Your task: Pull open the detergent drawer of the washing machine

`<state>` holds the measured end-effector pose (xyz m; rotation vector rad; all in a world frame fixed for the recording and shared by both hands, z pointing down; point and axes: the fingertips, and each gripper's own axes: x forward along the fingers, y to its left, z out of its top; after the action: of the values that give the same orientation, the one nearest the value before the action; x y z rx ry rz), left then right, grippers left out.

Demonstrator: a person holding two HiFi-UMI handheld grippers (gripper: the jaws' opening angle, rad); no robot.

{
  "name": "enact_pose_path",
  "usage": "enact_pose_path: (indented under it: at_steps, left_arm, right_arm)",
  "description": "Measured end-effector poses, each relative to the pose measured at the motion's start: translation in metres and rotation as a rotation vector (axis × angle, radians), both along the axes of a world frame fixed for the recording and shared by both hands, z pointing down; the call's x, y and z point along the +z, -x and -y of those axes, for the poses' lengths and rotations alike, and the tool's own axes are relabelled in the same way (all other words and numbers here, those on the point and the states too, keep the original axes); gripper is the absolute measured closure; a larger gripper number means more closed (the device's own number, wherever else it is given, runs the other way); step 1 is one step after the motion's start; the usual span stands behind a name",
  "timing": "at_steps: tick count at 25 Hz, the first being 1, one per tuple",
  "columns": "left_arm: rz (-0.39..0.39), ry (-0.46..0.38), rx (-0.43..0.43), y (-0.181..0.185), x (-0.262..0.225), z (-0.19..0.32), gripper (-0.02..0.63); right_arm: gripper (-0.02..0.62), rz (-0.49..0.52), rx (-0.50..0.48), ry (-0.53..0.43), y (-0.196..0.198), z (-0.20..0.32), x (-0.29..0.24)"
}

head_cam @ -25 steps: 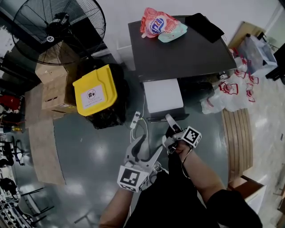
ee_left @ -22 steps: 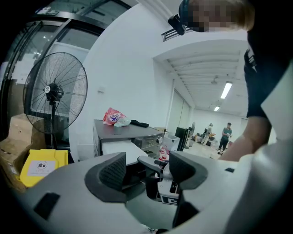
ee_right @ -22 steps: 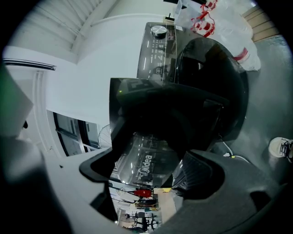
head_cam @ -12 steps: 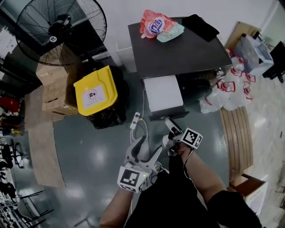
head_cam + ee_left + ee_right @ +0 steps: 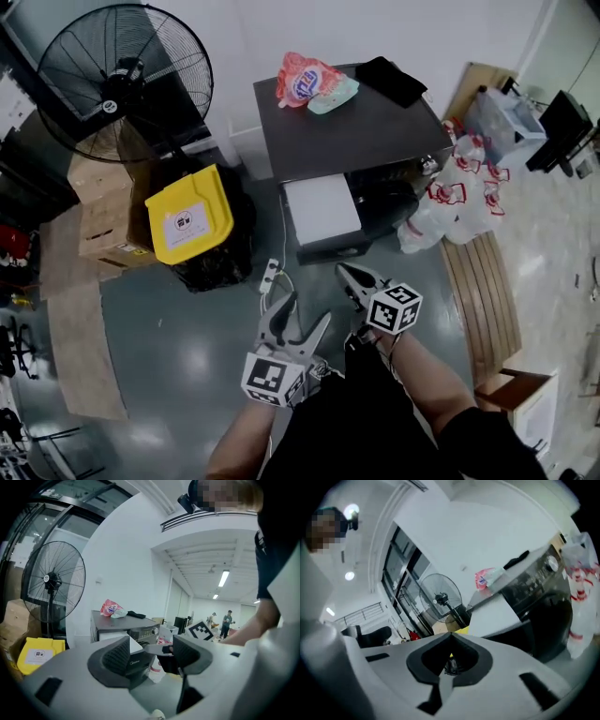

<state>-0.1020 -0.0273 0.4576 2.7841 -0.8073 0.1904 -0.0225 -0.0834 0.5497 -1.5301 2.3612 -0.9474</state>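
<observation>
The dark grey washing machine [image 5: 356, 127] stands against the wall, with its white drawer [image 5: 322, 208] pulled out of the front toward me. My right gripper [image 5: 345, 274] hovers just in front of the drawer's dark face, clear of it, jaws shut with nothing between them. My left gripper [image 5: 307, 309] hangs lower left of it, open and empty, pointing at the machine. In the left gripper view the machine [image 5: 123, 629] shows between the open jaws of the left gripper [image 5: 150, 656]. The right gripper view is rolled, with the right gripper [image 5: 450, 660] shut and the machine [image 5: 525, 592] at right.
A pink detergent bag [image 5: 305, 80] and a black cloth [image 5: 394, 80] lie on the machine. A yellow-lidded bin [image 5: 187, 225], a fan [image 5: 122, 80] and cardboard boxes [image 5: 98, 220] stand left. A power strip [image 5: 269, 275] lies on the floor. Plastic bags [image 5: 450, 202] and a wooden bench [image 5: 483, 281] are at right.
The right gripper's jaws have gone from open to shut, and it has rolled and lifted back from the drawer front. The left gripper has risen a little.
</observation>
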Motion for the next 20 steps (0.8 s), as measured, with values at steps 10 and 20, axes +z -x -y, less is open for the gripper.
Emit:
enact_pose_path:
  at_steps: [10,20]
  left_arm:
    - [0.002,-0.049,-0.033,-0.027,-0.02,-0.029,0.39]
    - [0.04,-0.058,-0.125,-0.082,-0.032,-0.108,0.589]
  right_arm:
    - [0.597,-0.328,-0.113,-0.245,-0.014,-0.055,-0.107]
    - [0.595,-0.442,-0.261,-0.424,-0.05,-0.153,-0.168]
